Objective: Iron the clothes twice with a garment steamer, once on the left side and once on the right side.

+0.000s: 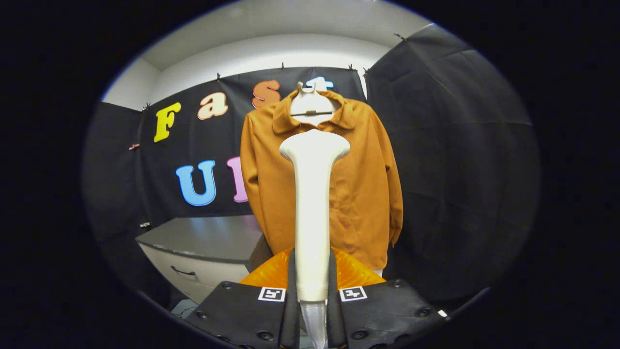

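Garment steamer: a white handheld unit, standing upright between the fingers of the gripper. Its long handle rises from the fingers toward 12 o'clock and ends in a wider, flattened head. A clear, tapered part projects from the handle's lower end toward 6 o'clock, down between the fingers.

Gripper state: both fingers are pressed against the sides of the handle near its base, pinching it. Each finger carries a square black-and-white marker on its upper face.

Garment: an orange-brown collared shirt hangs beyond the steamer on a white hanger, against the black cloth wall. The front faces the camera, with a row of buttons running down its middle. Both long sleeves hang straight down at the sides. The steamer head overlaps the upper chest, just below the collar; whether it touches the fabric cannot be told.

Surroundings: a cabinet with a grey top and a white drawer front with a dark handle stands at 8 o'clock from the shirt. A glossy orange object lies just behind the fingers, below the shirt hem.
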Available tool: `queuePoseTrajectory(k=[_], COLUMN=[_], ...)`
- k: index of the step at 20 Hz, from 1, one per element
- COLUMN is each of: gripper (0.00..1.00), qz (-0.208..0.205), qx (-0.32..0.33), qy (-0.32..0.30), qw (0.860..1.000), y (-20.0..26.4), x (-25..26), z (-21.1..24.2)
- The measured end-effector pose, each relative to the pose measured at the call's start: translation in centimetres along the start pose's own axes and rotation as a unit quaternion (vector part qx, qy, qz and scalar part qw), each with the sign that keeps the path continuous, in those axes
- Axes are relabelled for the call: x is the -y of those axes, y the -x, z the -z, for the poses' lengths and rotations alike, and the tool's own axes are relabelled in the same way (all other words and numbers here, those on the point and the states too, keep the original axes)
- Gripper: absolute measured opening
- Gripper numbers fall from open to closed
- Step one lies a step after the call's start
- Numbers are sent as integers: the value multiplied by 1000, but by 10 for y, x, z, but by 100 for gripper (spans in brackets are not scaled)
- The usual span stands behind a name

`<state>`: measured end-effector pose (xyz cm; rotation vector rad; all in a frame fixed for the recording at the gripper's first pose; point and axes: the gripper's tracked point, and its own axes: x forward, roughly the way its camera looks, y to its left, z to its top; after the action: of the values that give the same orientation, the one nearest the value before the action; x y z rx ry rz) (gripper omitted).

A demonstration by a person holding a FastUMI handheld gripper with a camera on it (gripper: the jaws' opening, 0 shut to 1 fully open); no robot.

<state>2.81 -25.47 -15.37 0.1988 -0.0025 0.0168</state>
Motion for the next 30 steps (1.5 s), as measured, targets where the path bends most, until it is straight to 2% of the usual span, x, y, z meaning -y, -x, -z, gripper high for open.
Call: queuePoseTrajectory(k=[9, 14, 19, 22, 30], gripper=[25, 25, 25, 26, 26], qz=[-14, -15, -9, 5, 9], qx=[116, 139, 120, 97, 54], qy=[5, -1, -11, -17, -23], qw=[993, 990, 993, 995, 998], y=[-19, -50, -91, -116, -152], x=[5, 25, 54, 75, 99], z=[-126, -163, -154, -127, -66])
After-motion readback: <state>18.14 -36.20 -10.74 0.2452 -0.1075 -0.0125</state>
